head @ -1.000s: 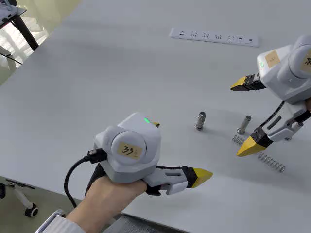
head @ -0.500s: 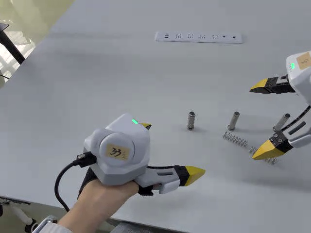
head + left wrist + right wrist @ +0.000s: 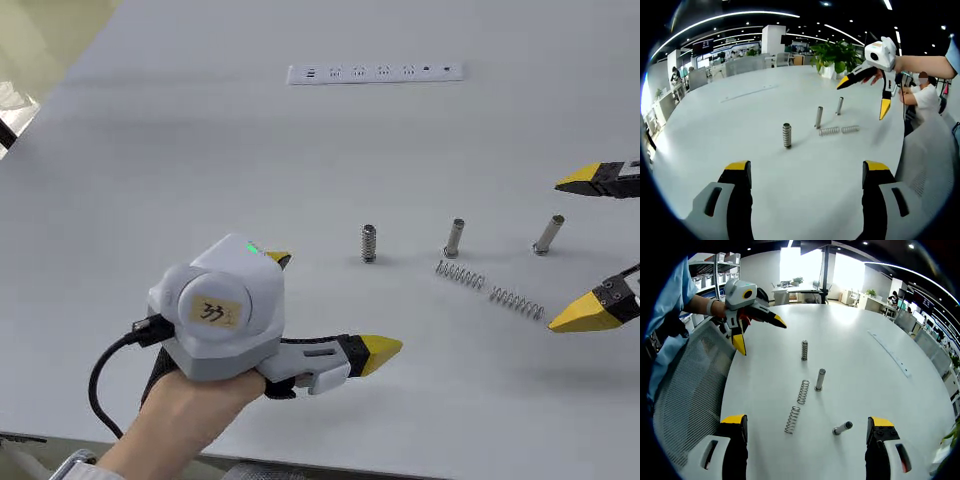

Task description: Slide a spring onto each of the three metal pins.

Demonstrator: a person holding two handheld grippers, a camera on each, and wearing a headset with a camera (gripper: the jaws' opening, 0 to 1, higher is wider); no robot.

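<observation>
My left tool (image 3: 332, 302) and right tool (image 3: 578, 248) both gape, empty. Ahead of the left, one pin (image 3: 369, 257) wears a spring (image 3: 369, 240); two loose springs (image 3: 460, 274) lie before the right, beside bare pins (image 3: 455, 238).

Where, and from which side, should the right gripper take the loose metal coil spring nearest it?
Probably near one end of the loose metal coil spring, jaws closing across its coils, from above. It lies flat on the white table, so only its long sides are free, and an end grip leaves the other end open for a bare metal pin.
</observation>
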